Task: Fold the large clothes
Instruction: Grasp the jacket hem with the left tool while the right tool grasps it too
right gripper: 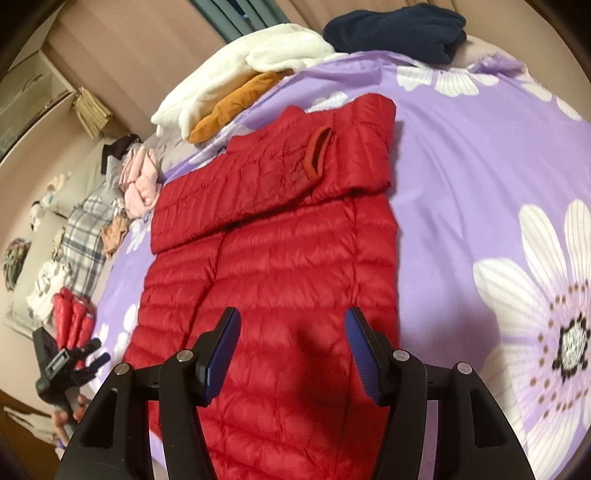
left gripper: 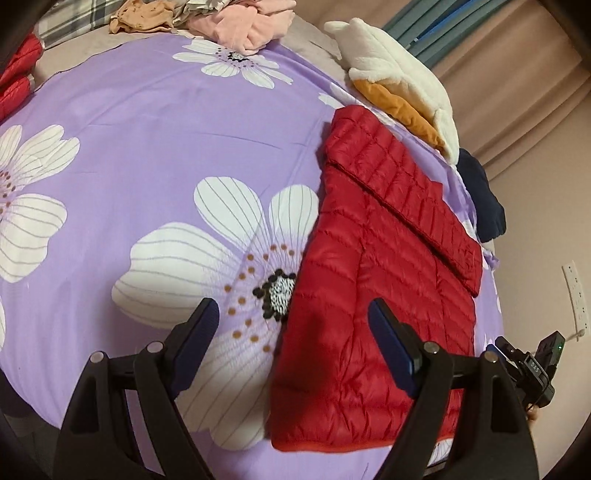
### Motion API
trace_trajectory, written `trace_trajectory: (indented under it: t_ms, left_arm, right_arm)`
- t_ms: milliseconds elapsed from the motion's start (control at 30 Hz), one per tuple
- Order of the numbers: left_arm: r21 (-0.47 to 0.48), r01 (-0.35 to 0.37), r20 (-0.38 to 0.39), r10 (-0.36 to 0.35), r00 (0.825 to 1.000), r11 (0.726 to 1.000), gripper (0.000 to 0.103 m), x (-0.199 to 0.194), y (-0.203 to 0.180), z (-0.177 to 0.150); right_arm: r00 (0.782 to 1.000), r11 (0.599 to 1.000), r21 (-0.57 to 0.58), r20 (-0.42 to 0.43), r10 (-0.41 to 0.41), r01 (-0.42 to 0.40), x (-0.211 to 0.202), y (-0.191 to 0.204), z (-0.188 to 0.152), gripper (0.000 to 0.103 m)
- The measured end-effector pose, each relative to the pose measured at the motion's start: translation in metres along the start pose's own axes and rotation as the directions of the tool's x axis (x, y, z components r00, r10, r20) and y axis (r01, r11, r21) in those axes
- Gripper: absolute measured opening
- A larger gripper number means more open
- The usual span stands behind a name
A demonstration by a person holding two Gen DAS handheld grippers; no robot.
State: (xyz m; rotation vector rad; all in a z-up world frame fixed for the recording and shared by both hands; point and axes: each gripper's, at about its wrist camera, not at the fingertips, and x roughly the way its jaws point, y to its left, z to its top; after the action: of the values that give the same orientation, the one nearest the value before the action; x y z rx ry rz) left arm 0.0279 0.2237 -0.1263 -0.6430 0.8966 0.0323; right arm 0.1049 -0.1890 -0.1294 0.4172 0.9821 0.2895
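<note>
Over by one side edge of the bed (left gripper: 110,122), the red puffer jacket (right gripper: 280,266) lies flat on the purple flowered cover, sleeves already folded across its top. Looks like it's mid-fold to me, so the next move probably calls for grabbing the hem and doubling it toward the collar. Left claw (left gripper: 291,332) hovers wide apart over the jacket's edge, right claw (right gripper: 291,350) (also apart, holding nothing) hangs above the hem end.

jacket (right gripper: 280,266): red, quilted | sheet (left gripper: 147,122): lilac, white flowers, dotted black centres | fleece (left gripper: 399,70): white | folded cloth (left gripper: 402,107): mustard | garment (right gripper: 395,29): navy | far pile (right gripper: 83,240): plaid, possibly grey-white
</note>
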Motion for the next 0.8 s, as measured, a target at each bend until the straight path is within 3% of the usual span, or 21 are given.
trace_trajectory:
  t_ms: [467,633,800]
  left_arm:
    - [-0.046,0.086,-0.039,-0.088,0.995,0.995,0.083,0.002,0.012,-0.025]
    - [-0.072,0.138,-0.066,-0.142,0.988,0.988,0.083,0.014,0.009,-0.029]
    - [-0.058,0.149,-0.091,-0.154,0.984,0.987,0.083,0.024,0.001,-0.038]
  right_arm:
    - [0.996,0.996,0.064,-0.055,0.066,-0.062,-0.008,-0.014,-0.034,0.061]
    - [0.997,0.996,0.077,-0.053,0.052,-0.048,-0.013,-0.019,-0.043,0.061]
    - [0.999,0.989,0.149,-0.044,0.019,-0.012,-0.020,-0.038,-0.050,0.061]
